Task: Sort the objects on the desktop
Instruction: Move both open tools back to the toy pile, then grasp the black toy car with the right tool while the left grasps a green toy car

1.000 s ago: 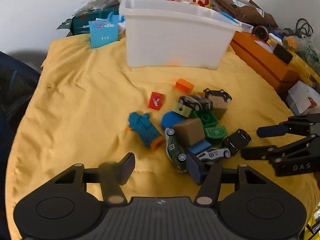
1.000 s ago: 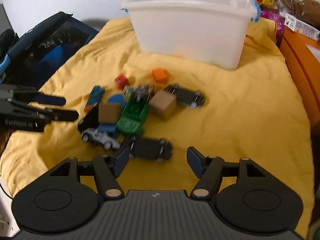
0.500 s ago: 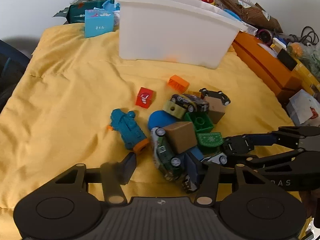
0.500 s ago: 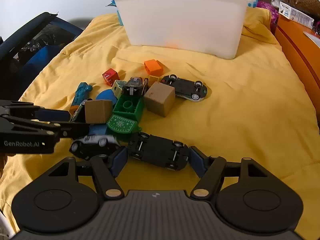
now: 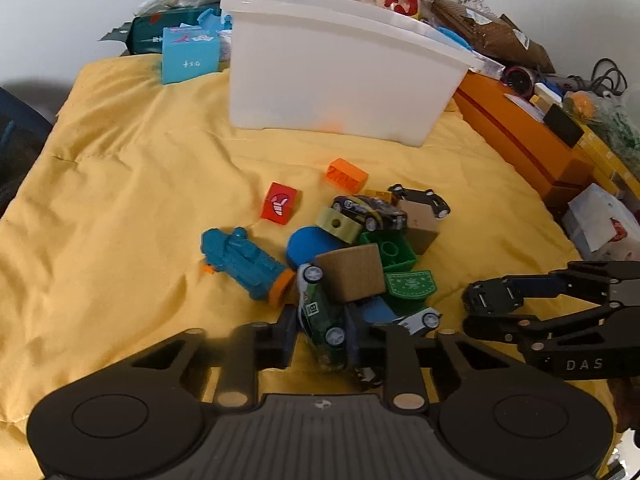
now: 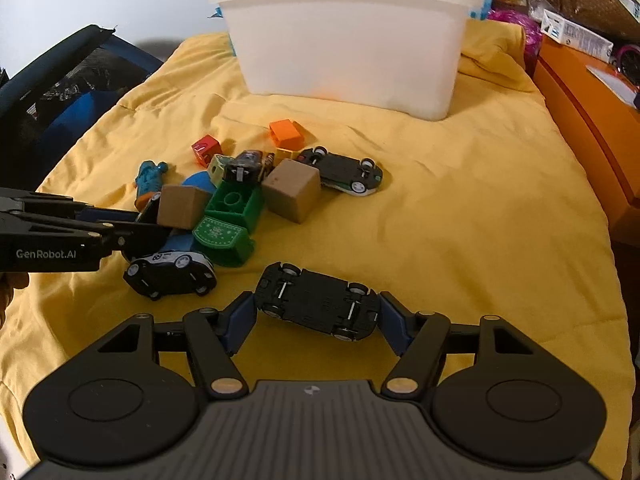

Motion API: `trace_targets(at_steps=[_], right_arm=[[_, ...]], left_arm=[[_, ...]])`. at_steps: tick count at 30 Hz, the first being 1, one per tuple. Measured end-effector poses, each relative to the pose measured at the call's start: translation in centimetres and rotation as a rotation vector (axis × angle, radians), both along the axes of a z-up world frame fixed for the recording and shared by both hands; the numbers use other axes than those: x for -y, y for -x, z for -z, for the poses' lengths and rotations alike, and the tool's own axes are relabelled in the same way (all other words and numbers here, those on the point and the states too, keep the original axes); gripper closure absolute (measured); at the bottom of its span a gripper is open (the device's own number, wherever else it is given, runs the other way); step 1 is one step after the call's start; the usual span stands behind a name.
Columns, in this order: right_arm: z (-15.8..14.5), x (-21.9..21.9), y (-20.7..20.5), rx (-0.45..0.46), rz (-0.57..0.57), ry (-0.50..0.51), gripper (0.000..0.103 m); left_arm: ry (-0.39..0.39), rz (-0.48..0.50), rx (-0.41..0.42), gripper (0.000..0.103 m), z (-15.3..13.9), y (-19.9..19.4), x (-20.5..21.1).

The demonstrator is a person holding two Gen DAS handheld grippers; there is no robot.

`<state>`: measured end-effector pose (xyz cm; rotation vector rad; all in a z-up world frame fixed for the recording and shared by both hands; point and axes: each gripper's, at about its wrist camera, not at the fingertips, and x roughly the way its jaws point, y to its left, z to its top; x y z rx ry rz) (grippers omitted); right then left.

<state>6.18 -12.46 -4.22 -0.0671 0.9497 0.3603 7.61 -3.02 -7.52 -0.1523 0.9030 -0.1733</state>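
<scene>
Left wrist view: the left gripper (image 5: 322, 334) has just been closing and now pinches the green toy car (image 5: 320, 316) at the near edge of the toy pile, before the white bin (image 5: 340, 80) on the yellow cloth (image 5: 120, 220). A sound lift probably goes straight up, clear of the brown block (image 5: 354, 276) leaning on the car. Right wrist view: the right gripper (image 6: 316, 320) is held wide, its pads at both ends of the upturned black car (image 6: 316, 304); whether they press it cannot be told.
</scene>
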Motion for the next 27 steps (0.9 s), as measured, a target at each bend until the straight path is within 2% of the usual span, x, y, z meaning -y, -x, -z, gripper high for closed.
trace_targets(at_steps=[4, 10, 14, 18, 27], right_arm=[[-0.2, 0.1, 0.1, 0.011, -0.003, -0.011, 0.034], [-0.7, 0.1, 0.4, 0.022, -0.001, -0.031, 0.034], [-0.8, 0.2, 0.4, 0.028, -0.005, -0.027, 0.034], [-0.1, -0.2, 0.2, 0.010, -0.012, -0.003, 0.034], [0.4, -0.5, 0.0, 0.002, -0.017, 0.013, 0.035]], left_arm=[[0.008, -0.006, 0.008, 0.083, -0.4, 0.4, -0.3], [0.009, -0.034, 0.033, 0.083, -1.2, 1.5, -1.8], [-0.056, -0.021, 0.012, 0.083, -0.5, 1.6, -1.7], [-0.049, -0.020, -0.032, 0.081, 0.6, 1.1, -1.5], [-0.037, -0.019, 0.002, 0.083, -0.4, 1.6, -1.7]])
